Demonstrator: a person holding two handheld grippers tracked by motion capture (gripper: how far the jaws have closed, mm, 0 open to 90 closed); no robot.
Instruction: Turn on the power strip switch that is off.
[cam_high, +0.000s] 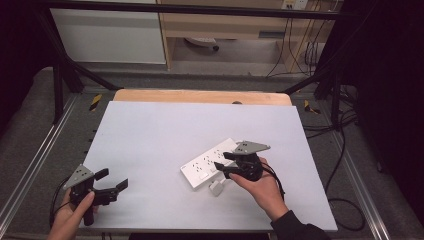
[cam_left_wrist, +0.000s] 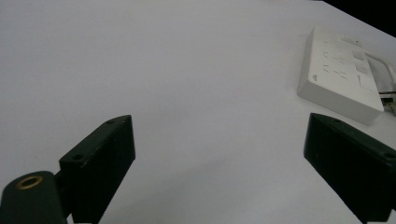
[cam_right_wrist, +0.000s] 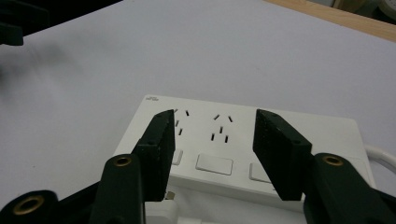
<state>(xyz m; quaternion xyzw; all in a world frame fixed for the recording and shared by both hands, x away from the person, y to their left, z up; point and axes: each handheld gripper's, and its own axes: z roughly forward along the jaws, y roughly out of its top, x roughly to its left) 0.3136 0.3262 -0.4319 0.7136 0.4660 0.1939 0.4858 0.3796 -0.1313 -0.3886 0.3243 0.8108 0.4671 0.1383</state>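
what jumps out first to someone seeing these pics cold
A white power strip lies right of centre on the white table, a small white plug at its near edge. The right gripper hovers open over its sockets; the left gripper sits open near the table's front left corner.

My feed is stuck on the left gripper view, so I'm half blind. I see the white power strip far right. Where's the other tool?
Observer: The right tool hovers over the power strip, open.
Operator: Anything beside the strip?
Observer: A white plug lies at its near edge, below that tool.
Operator: What sits between its jaws?
Observer: In the right gripper view they frame a socket and a white switch.
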